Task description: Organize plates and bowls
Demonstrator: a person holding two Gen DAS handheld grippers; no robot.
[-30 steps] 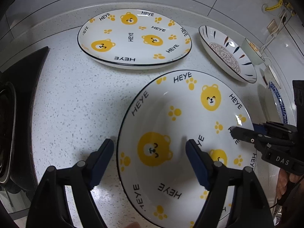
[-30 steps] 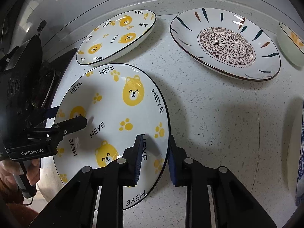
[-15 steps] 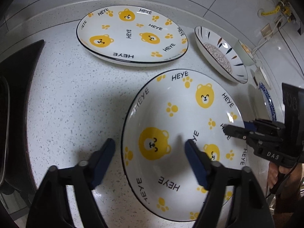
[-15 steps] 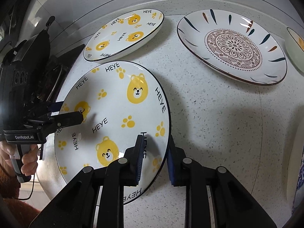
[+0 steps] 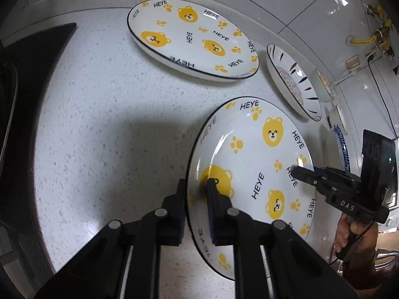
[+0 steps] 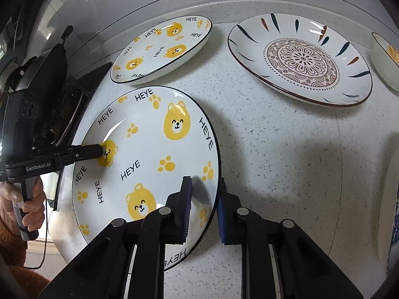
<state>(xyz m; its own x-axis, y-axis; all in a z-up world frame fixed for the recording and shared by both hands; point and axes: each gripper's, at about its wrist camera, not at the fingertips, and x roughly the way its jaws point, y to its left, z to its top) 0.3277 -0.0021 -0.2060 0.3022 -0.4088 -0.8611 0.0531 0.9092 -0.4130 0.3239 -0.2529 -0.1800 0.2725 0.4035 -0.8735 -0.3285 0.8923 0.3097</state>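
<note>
A white plate with yellow bears and HEYE lettering (image 5: 251, 164) (image 6: 147, 154) is held above the speckled counter by both grippers. My left gripper (image 5: 195, 208) is shut on its left rim. My right gripper (image 6: 203, 210) is shut on its right rim. A second bear plate (image 5: 192, 37) (image 6: 162, 49) lies flat at the back. A floral patterned plate (image 5: 294, 84) (image 6: 301, 57) lies to its right.
A pale bowl (image 6: 386, 59) sits at the far right, with a blue-rimmed dish (image 5: 343, 147) beside it. A dark stove top (image 5: 22, 79) lies at the left. The tiled wall runs behind the counter (image 6: 274, 149).
My left gripper has closed from wide open onto the bear plate's left rim. The plate has lifted off the counter, and the right gripper keeps its hold.
</note>
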